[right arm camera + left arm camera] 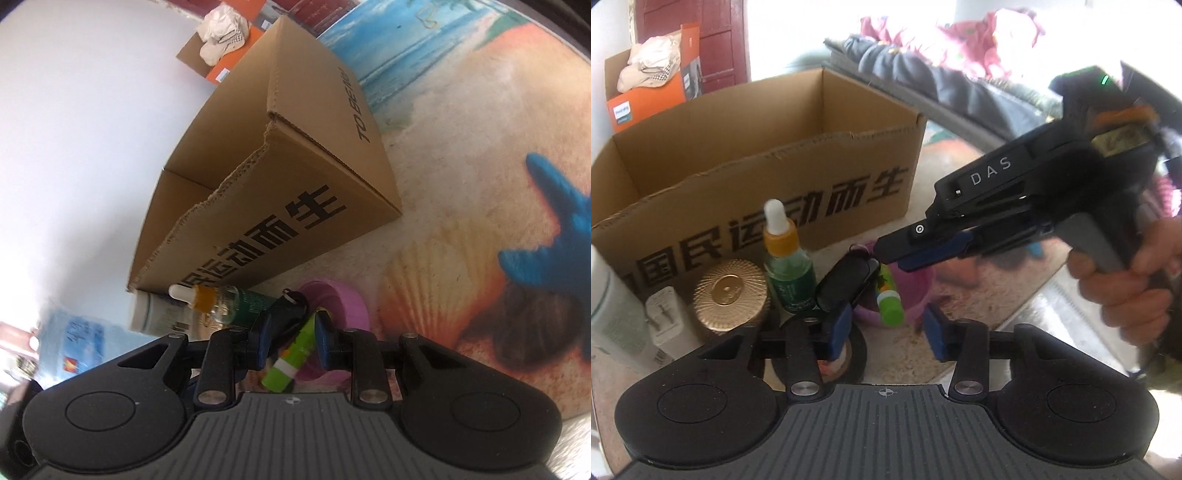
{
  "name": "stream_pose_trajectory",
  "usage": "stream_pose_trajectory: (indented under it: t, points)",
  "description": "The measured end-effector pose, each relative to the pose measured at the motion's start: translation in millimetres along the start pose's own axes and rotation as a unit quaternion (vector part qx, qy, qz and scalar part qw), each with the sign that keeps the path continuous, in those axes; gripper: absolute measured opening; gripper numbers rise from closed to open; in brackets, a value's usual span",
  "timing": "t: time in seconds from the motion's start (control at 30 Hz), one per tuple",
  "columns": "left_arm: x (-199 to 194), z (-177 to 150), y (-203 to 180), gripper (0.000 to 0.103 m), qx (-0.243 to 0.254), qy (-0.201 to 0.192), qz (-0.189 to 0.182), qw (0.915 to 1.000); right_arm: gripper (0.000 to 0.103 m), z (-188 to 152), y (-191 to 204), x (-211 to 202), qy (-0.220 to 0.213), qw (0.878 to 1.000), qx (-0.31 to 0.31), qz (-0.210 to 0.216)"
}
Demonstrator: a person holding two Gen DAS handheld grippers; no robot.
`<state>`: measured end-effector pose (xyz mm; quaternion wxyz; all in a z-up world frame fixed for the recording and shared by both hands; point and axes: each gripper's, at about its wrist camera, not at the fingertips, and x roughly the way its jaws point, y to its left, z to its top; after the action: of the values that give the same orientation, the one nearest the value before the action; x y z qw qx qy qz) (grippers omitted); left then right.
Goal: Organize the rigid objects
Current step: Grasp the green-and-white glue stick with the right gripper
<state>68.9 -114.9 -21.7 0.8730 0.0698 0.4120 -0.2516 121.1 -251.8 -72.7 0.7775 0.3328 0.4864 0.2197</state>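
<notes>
Green tube (291, 360) part hidden btwn right gripper (291, 341) pads, pinched. Left gripper (884, 334) released, nothing held. Both near cardboard box (775, 155).

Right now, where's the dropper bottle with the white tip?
In the left wrist view the dropper bottle stands upright left of centre, before the cardboard box, between the gold lid and the black key fob.
</notes>
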Motion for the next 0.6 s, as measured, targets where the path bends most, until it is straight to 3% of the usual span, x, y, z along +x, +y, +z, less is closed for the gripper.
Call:
stream_pose_trajectory:
  t: [0.13,0.37,0.6]
  points:
    - [12,4,-1,0.03,-0.003,0.029,0.003,0.9996,0.027,0,6,10,0.032,0.998,-0.041,-0.025]
    - [16,9,-2,0.029,0.004,0.05,0.018,0.9986,0.027,15,24,18,0.09,0.989,-0.106,-0.056]
    - [20,14,-6,0.029,-0.001,0.058,0.019,0.9981,0.028,33,28,29,0.151,0.981,-0.099,-0.067]
